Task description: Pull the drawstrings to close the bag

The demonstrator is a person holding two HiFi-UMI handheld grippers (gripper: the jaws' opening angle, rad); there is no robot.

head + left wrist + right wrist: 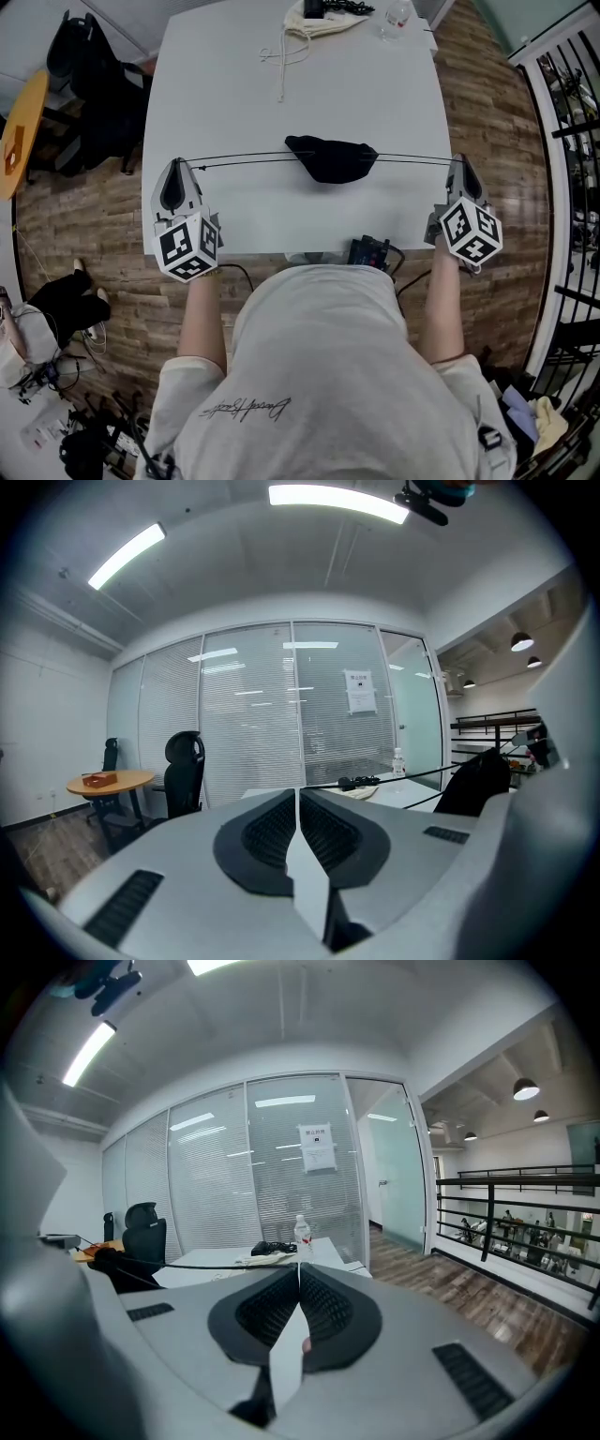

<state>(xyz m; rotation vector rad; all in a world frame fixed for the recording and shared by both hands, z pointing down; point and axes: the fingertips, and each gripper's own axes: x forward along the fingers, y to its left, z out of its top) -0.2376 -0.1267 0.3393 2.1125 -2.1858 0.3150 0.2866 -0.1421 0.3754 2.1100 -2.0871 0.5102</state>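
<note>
We see a small black bag (331, 159), bunched, lying mid-bench (234, 84), its thin drawstrings (239, 160) taut, stretched left and right

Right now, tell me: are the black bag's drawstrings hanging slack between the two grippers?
No, the drawstrings run taut and straight from the black bag to the left gripper and the right gripper.

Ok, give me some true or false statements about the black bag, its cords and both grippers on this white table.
1. The small black fabric drawstring bag lies near the middle of the white table. True.
2. Its thin black drawstrings hang slack. False: they stretch taut to both sides.
3. The left gripper is shut on the drawstrings. True.
4. The right gripper is open and empty. False: it is shut on the drawstrings.
5. A cream cloth bag lies at the table's near edge. False: far edge.
</note>
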